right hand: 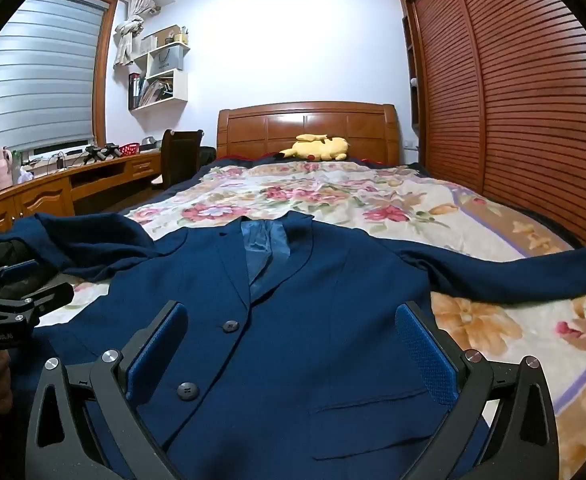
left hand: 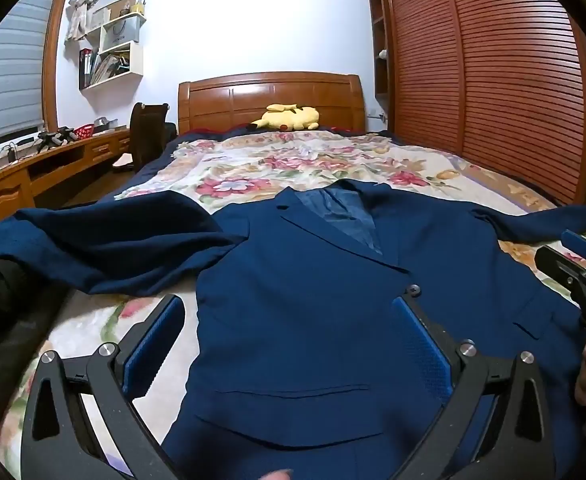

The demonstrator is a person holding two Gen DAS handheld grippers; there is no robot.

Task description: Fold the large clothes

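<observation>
A navy blue suit jacket (left hand: 313, 280) lies face up on the bed, buttoned, collar toward the headboard, both sleeves spread out to the sides. It also shows in the right wrist view (right hand: 313, 312). My left gripper (left hand: 289, 312) is open and empty, hovering over the jacket's lower left front with one finger past its left edge. My right gripper (right hand: 293, 320) is open and empty over the lower right front near the pocket. Each gripper shows at the edge of the other's view: the right one (left hand: 585, 276), the left one (right hand: 21, 300).
The bed has a floral cover (right hand: 373, 196) and a wooden headboard (left hand: 269, 100) with a yellow plush toy (left hand: 289, 118). A slatted wardrobe (left hand: 493, 80) runs along the right. A wooden desk (left hand: 33, 168) and a chair (left hand: 149, 132) stand on the left.
</observation>
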